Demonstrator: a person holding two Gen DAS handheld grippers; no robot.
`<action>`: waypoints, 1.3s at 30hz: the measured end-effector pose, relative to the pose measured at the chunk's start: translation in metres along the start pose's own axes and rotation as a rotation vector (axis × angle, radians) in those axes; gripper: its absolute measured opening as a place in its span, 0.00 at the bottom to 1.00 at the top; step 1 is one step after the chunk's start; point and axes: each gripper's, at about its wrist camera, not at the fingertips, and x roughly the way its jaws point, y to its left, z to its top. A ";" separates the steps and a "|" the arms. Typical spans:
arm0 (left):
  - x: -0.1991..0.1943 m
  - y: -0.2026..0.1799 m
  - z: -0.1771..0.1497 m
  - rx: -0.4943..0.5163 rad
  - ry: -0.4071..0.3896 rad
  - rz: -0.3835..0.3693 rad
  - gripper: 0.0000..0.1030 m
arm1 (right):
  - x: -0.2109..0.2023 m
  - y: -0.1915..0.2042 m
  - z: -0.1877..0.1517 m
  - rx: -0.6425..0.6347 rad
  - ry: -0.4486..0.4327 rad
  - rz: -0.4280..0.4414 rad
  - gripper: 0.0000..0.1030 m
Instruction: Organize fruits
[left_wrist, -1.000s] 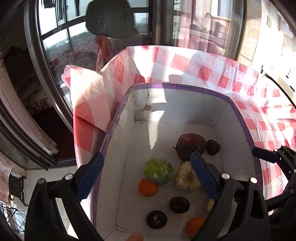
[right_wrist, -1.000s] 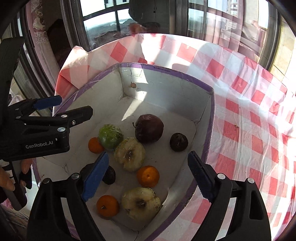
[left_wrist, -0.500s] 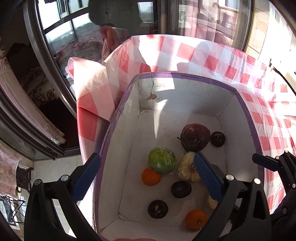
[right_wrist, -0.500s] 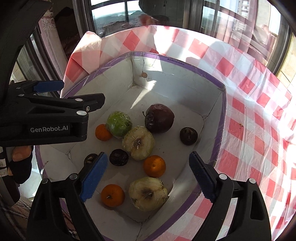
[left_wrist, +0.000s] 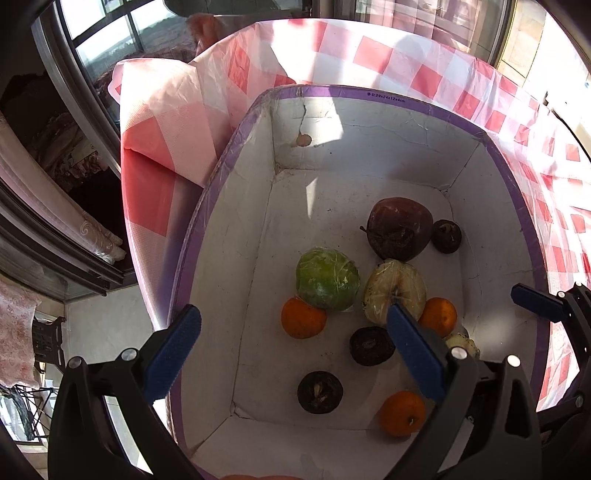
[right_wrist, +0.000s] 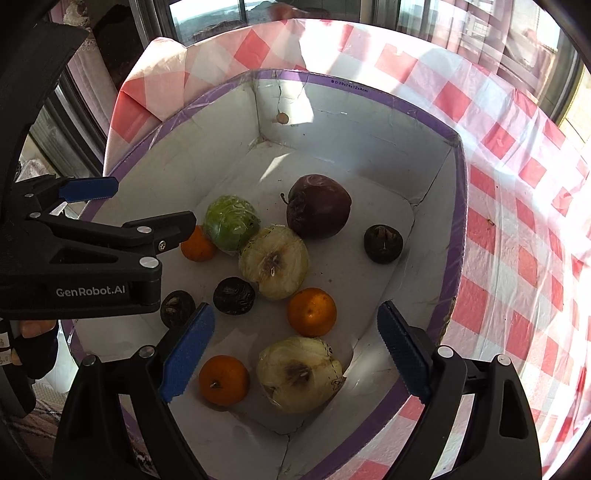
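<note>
A white box with a purple rim (left_wrist: 388, 94) (right_wrist: 369, 86) holds several fruits. Among them are a dark red apple (left_wrist: 400, 228) (right_wrist: 318, 206), a wrapped green fruit (left_wrist: 327, 283) (right_wrist: 231, 222), two pale wrapped apples (right_wrist: 274, 261) (right_wrist: 299, 373), three oranges (left_wrist: 303, 318) (right_wrist: 312, 312) (right_wrist: 223, 380) and small dark fruits (left_wrist: 320, 392) (right_wrist: 382, 243). My left gripper (left_wrist: 291, 350) hovers open above the box's near left side, empty. My right gripper (right_wrist: 295, 349) hangs open over the near end, empty.
The box sits on a red-and-white checked tablecloth (right_wrist: 517, 221) (left_wrist: 406, 48). The cloth bunches up at the far left corner (left_wrist: 166, 118). Windows with dark frames (left_wrist: 74, 74) stand close behind and to the left, where the table drops to the floor (left_wrist: 103, 332).
Both grippers have risen and drawn back toward the near end, so more of the box's inside and more fruits show. Both stay open and no fruit has moved.
</note>
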 end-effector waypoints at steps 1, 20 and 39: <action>0.001 0.000 0.000 -0.001 0.005 -0.001 0.98 | 0.000 0.000 0.000 0.000 0.000 -0.001 0.84; 0.003 -0.002 -0.003 0.010 0.011 -0.001 0.98 | 0.000 -0.002 0.000 0.006 -0.003 -0.002 0.84; 0.001 -0.003 -0.006 0.007 0.008 -0.012 0.98 | -0.001 -0.001 -0.001 0.005 -0.007 -0.013 0.84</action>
